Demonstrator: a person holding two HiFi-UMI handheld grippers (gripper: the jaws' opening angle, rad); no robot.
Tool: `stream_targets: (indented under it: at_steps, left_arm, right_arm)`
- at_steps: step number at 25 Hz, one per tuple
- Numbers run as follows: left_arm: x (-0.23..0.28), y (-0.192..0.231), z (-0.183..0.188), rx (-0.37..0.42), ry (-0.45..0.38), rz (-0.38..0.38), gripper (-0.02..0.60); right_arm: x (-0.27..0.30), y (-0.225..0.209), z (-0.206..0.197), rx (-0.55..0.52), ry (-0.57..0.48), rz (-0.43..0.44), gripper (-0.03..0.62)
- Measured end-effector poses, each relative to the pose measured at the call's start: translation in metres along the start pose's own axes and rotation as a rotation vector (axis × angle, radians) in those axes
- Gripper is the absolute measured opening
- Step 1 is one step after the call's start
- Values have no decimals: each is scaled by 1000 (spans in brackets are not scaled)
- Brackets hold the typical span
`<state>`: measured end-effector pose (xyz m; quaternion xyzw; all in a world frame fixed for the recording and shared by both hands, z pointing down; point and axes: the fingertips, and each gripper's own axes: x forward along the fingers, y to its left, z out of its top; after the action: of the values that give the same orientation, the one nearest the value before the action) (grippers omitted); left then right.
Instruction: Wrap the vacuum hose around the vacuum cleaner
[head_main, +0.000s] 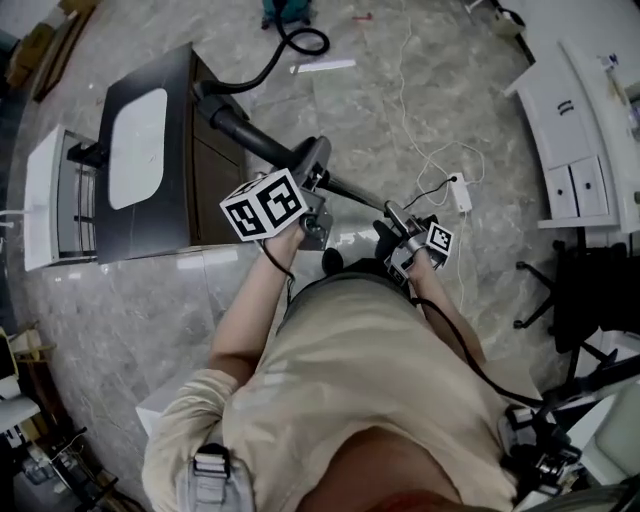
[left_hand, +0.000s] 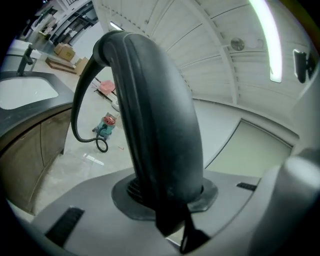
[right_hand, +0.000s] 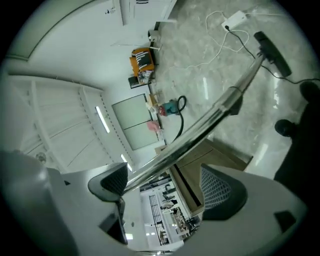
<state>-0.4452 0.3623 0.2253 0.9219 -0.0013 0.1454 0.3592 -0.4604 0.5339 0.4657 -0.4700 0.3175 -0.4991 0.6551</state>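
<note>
Jaws of the left gripper (left_hand: 167, 210) clamp the stiff black curved hose handle (left_hand: 155, 120); the right gripper (right_hand: 167, 182) gapes around the probably slippery chrome tube (right_hand: 215, 112), best regripped near that handle.

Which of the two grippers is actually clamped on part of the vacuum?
The left gripper, shut on the black curved handle. The right gripper stands wide open, with the chrome tube passing between its jaws.

One vacuum (head_main: 285, 10), one hose (head_main: 265, 70), one wand (right_hand: 200, 127)

Black hose (head_main: 265, 72) lies curled across the floor — from teal vacuum cleaner (head_main: 285, 9).
</note>
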Motion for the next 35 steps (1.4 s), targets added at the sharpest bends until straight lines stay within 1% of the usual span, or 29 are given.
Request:
stream_targets:
  at_steps: [3, 7, 11, 14, 16, 19, 21, 24, 26, 29, 33, 35]
  left_arm:
    - [12, -5, 10, 50, 4, -51, 103]
    - [10, -27, 37, 89, 12, -121, 110]
    - [-6, -43, 46, 74, 42, -178, 110]
    - [-16, -43, 44, 74, 61, -206, 110]
    - [-18, -46, 39, 84, 80, -227, 110]
    - [2, -54, 44, 101, 104, -239, 112]
    - [24, -56, 50, 121, 122, -235, 116]
    - [50, -59, 52, 158, 150, -230, 115]
    - [62, -62, 54, 195, 155, -249, 115]
    - [77, -57, 64, 224, 133, -270, 115]
    - [89, -44, 79, 204, 75, -294, 112]
    - [92, -41, 88, 186, 36, -324, 112]
  right_arm:
    - [20, -27, 19, 59, -90, -24, 423]
    - [40, -26, 37, 108, -218, -5, 423]
    - [41, -25, 56, 134, -330, -22, 423]
    - [39, -34, 60, 180, -366, -31, 422]
    - [42, -41, 60, 185, -360, -37, 420]
    - [67, -44, 69, 154, -271, -39, 422]
    - [87, -45, 81, 189, -231, -25, 423]
    - [107, -45, 101, 259, -236, -20, 419]
    - [117, -39, 117, 284, -228, -1, 366]
    - [133, -20, 146, 278, -210, 13, 316]
    - [141, 18, 193, 214, -235, 4, 274]
    - [142, 43, 216, 192, -245, 45, 250]
